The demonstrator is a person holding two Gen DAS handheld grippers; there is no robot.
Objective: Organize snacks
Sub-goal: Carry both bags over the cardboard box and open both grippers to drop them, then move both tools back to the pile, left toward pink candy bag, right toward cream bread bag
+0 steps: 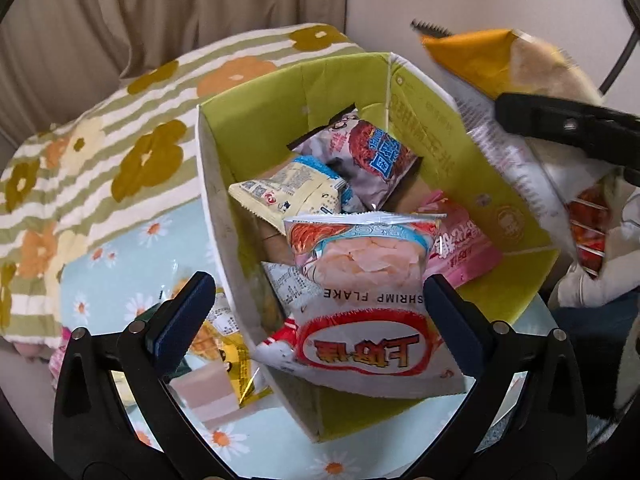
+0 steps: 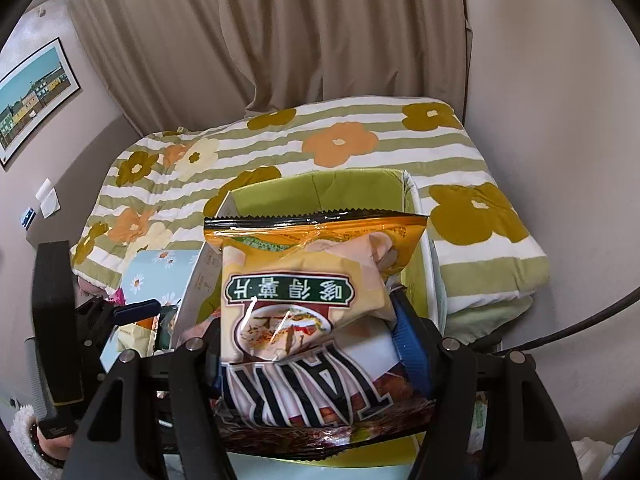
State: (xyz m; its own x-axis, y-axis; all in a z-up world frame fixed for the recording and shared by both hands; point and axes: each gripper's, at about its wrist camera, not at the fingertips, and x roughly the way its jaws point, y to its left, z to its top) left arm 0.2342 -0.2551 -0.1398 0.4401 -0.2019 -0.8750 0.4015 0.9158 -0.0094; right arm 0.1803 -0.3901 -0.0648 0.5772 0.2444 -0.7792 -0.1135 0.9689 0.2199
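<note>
Beige curtains [image 2: 280, 40] are hanging behind a floral quilt [image 2: 360, 140]; right gripper [image 2: 320, 344] fingers are clamping an orange chip bag [image 2: 304, 280] over the green box [image 1: 256, 128], left gripper [image 1: 320, 312] fingers gaping empty at 6 o'clock.

A beige pleated curtain [image 2: 280, 32] is hung across the back of the room. Directly below the curtain, a folded quilt [image 2: 360, 148] with green and white stripes and large flower prints in ochre, orange and cream is laid. To the right of the curtain, a plain pale wall [image 2: 552, 80] is seen. To the left of the curtain, a framed picture [image 2: 36, 96] of coloured houses is mounted on a darker wall, with small white plates [image 2: 47, 197] fixed beneath it. In front of the quilt, a light blue cloth [image 1: 120, 264] printed with daisies is spread. Soft, even light is cast throughout.
</note>
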